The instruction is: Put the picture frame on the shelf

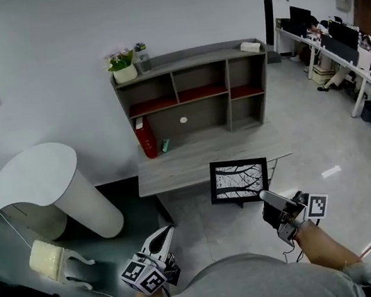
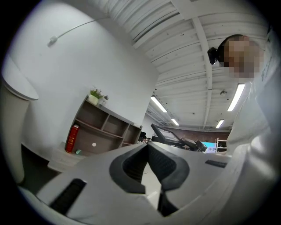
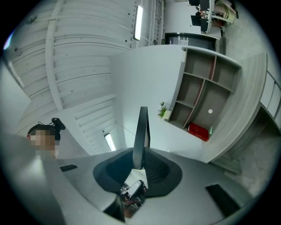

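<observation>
Both sit before the grey shelf point(image 1: 191, 57): the right hand-held gripper point(image 1: 267, 199) clamps the black picture frame point(image 1: 239, 180) by its edge; the left hand-held gripper point(image 1: 166, 233) is closed, empty.

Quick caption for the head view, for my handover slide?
Head view: the right gripper holds the picture frame by a lower corner before the grey shelf; left gripper shut, empty.
</observation>
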The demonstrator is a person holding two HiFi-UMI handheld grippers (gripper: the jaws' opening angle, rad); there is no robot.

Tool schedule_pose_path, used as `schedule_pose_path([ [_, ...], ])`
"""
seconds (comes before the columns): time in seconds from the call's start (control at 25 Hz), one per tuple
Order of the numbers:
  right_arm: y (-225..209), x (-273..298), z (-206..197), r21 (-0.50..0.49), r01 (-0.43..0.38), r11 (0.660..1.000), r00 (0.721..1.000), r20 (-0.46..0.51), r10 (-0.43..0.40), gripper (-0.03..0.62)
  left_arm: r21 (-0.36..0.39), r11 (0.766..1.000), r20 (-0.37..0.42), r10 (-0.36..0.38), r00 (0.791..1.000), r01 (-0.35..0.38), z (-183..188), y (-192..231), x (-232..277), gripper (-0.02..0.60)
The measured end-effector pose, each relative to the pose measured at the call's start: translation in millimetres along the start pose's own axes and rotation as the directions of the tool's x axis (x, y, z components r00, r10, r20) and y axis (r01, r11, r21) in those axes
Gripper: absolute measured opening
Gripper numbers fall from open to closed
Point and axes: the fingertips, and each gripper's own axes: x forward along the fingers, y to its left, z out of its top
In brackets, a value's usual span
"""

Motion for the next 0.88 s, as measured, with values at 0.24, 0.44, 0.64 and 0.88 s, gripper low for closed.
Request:
schedule_pose_path([
  [0.24,-26,53,7,0.002,-0.007,1.000,1.000,-0.004,0.007,0.086,-0.002,1.000,-0.002,0.005,1.000,-0.005,12,52,2,0.019],
  [0.44,-48,72,14,0.018,-0.001,1.000,1.000,-0.005,0.001,0.086,0.003,1.000,-0.007,0.007,1.000,-0.007,14,75,12,0.020],
  [0.64,-68,80,30,0.032,-0.003,0.999,1.000,-0.004,0.003,0.086,0.006,1.000,-0.024,0.014,1.000,-0.014,10,87,28,0.020],
  [0.88,-103,92,69,0.060,-0.019,0.998,1.000,-0.024,0.020,0.086,0.024,0.998,-0.032,0.065,0.997,-0.064,11,102,65,0.020],
])
